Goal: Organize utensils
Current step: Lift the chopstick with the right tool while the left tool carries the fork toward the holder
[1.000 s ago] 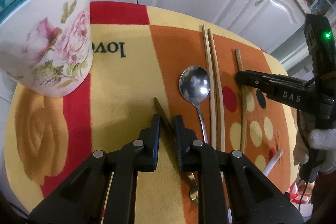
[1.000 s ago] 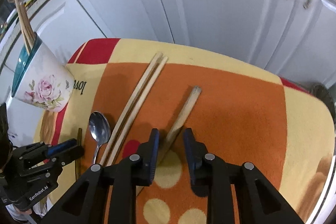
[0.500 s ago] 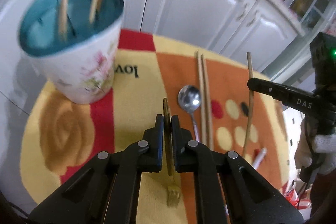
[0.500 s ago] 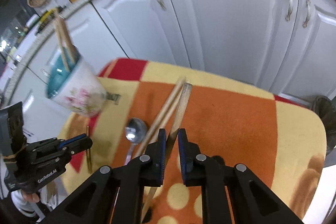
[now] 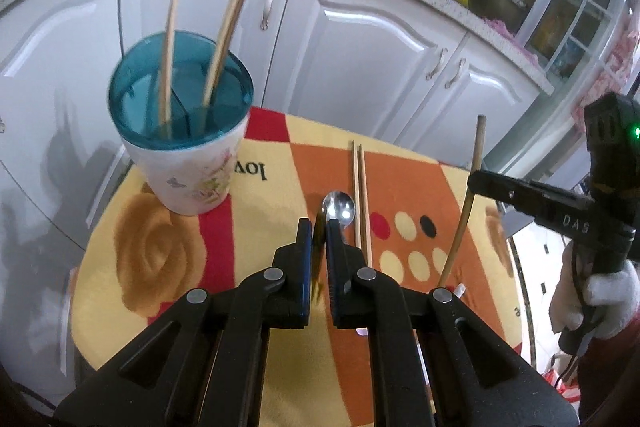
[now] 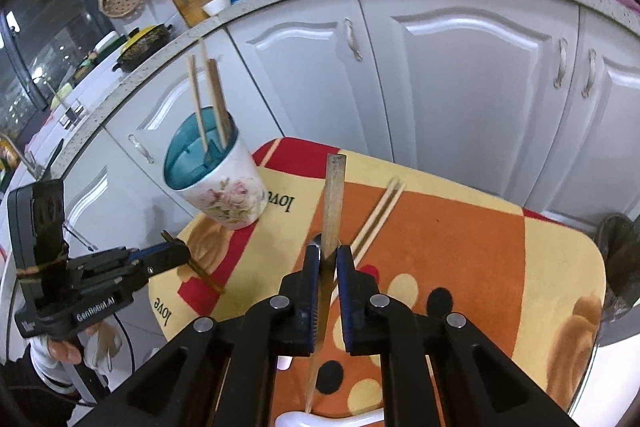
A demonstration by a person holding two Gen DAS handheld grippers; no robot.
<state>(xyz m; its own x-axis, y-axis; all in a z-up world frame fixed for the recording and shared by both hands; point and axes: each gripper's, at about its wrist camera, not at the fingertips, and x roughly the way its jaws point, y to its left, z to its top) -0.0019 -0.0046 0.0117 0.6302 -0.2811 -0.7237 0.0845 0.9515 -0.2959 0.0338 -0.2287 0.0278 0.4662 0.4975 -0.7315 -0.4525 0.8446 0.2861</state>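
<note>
My left gripper (image 5: pixel 319 227) is shut on a dark bronze fork (image 5: pixel 319 251), held above the mat; it also shows in the right wrist view (image 6: pixel 200 269). My right gripper (image 6: pixel 328 257) is shut on a single wooden chopstick (image 6: pixel 334 203), lifted and pointing up; it also shows in the left wrist view (image 5: pixel 466 211). A floral cup (image 5: pixel 188 167) with a teal inside holds several chopsticks at the mat's far left (image 6: pixel 224 195). A steel spoon (image 5: pixel 339 205) and a chopstick pair (image 5: pixel 361 203) lie on the mat.
The orange, yellow and red mat (image 5: pixel 168 259) covers a small table in front of white cabinet doors (image 5: pixel 368 67). A white utensil (image 6: pixel 320 421) lies at the near edge. A counter with pots runs behind.
Both grippers have closed on their utensils and lifted them off the mat. Both views have risen, so the cup's rim and the counter now show.
</note>
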